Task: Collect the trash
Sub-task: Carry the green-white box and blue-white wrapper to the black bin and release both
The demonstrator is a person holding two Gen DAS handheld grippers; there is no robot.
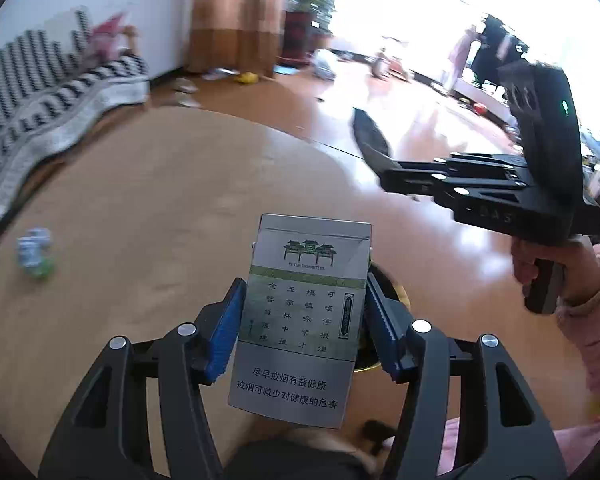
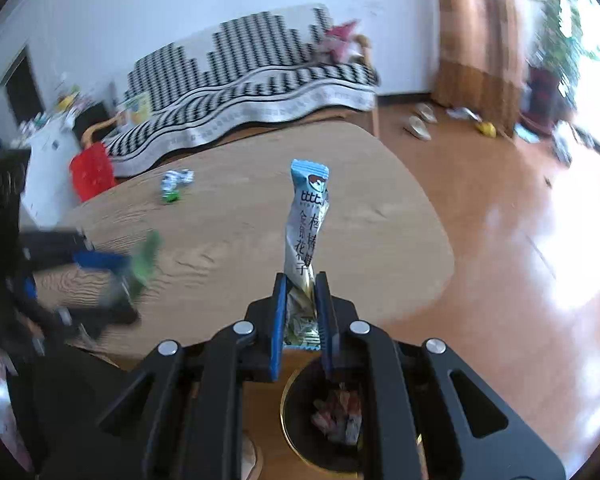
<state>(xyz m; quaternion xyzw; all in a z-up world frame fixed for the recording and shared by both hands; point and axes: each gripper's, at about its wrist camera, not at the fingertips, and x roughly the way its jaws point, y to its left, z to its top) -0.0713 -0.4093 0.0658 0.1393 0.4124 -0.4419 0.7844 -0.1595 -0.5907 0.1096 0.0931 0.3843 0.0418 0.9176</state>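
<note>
My left gripper [image 1: 304,292] is shut on a grey-and-green cigarette pack [image 1: 304,320] and holds it upright above the wooden table [image 1: 160,200]; in the right wrist view it is a blur at the left [image 2: 120,276]. My right gripper [image 2: 302,284] is shut on a blue-and-silver snack wrapper [image 2: 306,224] that stands up between its blue pads. It hangs just above a round gold-rimmed bin [image 2: 328,412] holding several wrappers. In the left wrist view the right gripper [image 1: 376,148] is up at the right, its wrapper blurred. A crumpled blue-and-green wrapper [image 1: 34,254] lies on the table, also in the right wrist view [image 2: 174,184].
A sofa with a black-and-white cover [image 2: 240,92] runs behind the table. A red bag [image 2: 90,172] stands at the table's far left. Slippers and scattered items [image 2: 420,120] lie on the shiny floor. The bin's rim [image 1: 400,296] shows behind the cigarette pack.
</note>
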